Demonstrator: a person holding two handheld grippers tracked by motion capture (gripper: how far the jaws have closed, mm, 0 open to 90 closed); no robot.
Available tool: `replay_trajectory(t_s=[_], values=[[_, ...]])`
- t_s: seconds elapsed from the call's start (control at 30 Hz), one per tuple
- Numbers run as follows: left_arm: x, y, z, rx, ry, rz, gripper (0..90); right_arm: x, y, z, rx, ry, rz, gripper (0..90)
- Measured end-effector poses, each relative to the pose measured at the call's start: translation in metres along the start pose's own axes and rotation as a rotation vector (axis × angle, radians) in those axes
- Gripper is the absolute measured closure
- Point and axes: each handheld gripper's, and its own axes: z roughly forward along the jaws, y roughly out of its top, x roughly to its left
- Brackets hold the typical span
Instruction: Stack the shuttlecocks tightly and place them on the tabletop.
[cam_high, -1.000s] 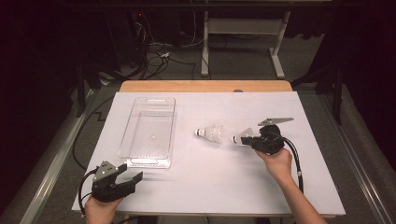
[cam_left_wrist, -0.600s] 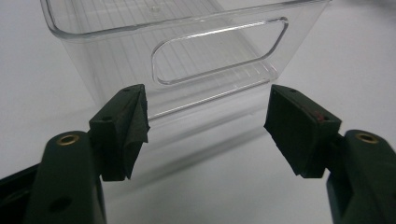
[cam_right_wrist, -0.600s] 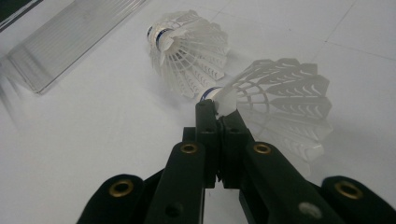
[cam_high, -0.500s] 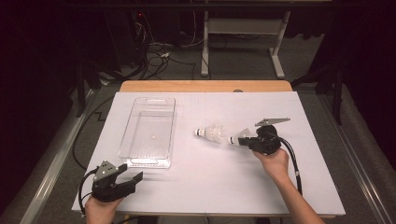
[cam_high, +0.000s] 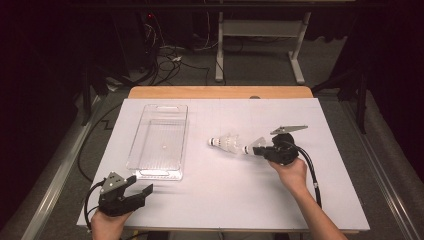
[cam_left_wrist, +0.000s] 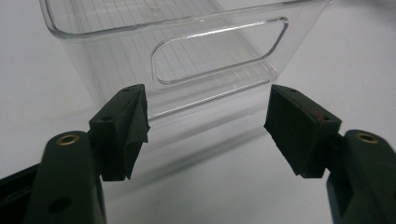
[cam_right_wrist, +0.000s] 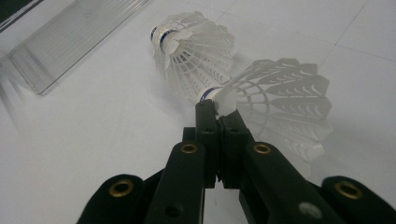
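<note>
Shuttlecocks are the work here, and your hold on one of them is thin. Going left to right: your left claw (cam_high: 141, 191) rests at the near left corner of the desk (cam_high: 220, 200), its jaws spread wide with nothing between them, pointing at the short end of the clear bin (cam_high: 160, 142). That bin looks empty, so I judge it the likely drop spot. If you swing the left claw forward carelessly, it could knock the light plastic bin askew.

Next comes the loose shuttlecock (cam_high: 226, 143), lying on its side on the desk with its cork tip toward the bin, well apart from the bin wall. Just beside it, skirt close to skirt, is the held shuttlecock (cam_right_wrist: 275, 88), pinched by your right claw (cam_right_wrist: 218, 109) at the narrow white edge near its blue-banded base. Those jaws are pressed nearly together on a thin sliver, so a quick lift or twist could let it slip out or bend the skirt. Dragging it sideways could also roll the loose one away.

Both shuttlecocks are white, with ribbed, lattice-like plastic skirts that look light and springy.
</note>
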Motion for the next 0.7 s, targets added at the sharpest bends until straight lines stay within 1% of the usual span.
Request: replay_trajectory(t_s=[0.4,0.7], values=[[0.0000,-0.0001,0.0001,-0.003,0.000,-0.002,31.0,0.0037,0.0055,0.0068,-0.006,0.014,0.004,89.4],[-0.0002,-0.0002,0.0001,-0.005,0.001,-0.001,31.0,0.0033,0.0073,0.0100,-0.011,0.024,0.013,89.4]])
